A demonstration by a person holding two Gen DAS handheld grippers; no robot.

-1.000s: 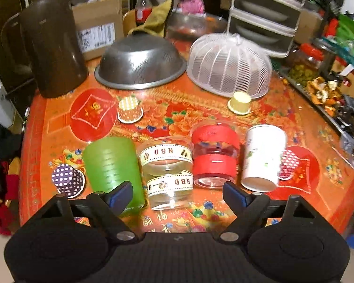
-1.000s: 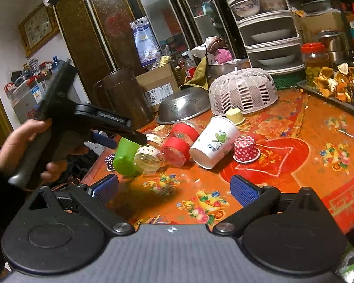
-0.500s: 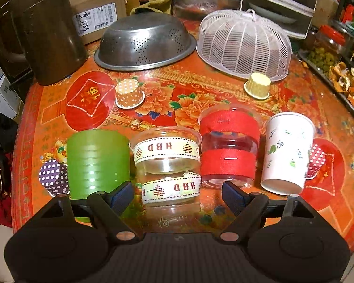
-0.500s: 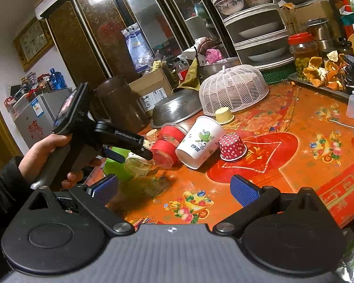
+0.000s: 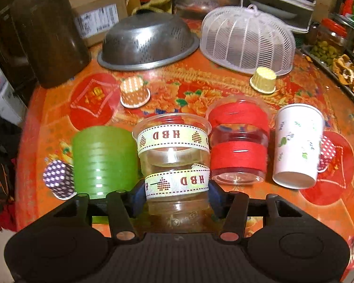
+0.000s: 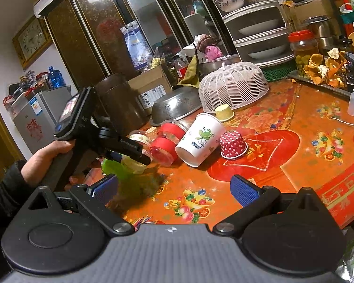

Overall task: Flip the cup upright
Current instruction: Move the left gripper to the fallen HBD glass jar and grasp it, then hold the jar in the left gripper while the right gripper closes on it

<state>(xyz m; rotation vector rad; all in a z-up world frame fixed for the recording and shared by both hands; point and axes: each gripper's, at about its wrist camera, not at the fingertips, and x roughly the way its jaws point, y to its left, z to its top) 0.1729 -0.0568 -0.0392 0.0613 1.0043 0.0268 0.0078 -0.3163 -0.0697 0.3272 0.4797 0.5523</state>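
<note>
Between left claw (image 5: pixel 177 197) pads, ribboned cup (image 5: pixel 174 162).

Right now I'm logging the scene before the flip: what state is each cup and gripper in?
HBD cup: on its side, between the left gripper fingers.
Green cup: on its side, untouched.
Red-banded cup: on its side.
White paper cup: on its side.
Small baking cups: mouth down.
Left gripper: shut on the HBD cup.
Right gripper: open, empty.

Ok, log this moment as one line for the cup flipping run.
stage: grasp | left gripper: fingers closed on clear HBD ribbon cup, lying on its side | right gripper: open, empty, hovering over table
</note>
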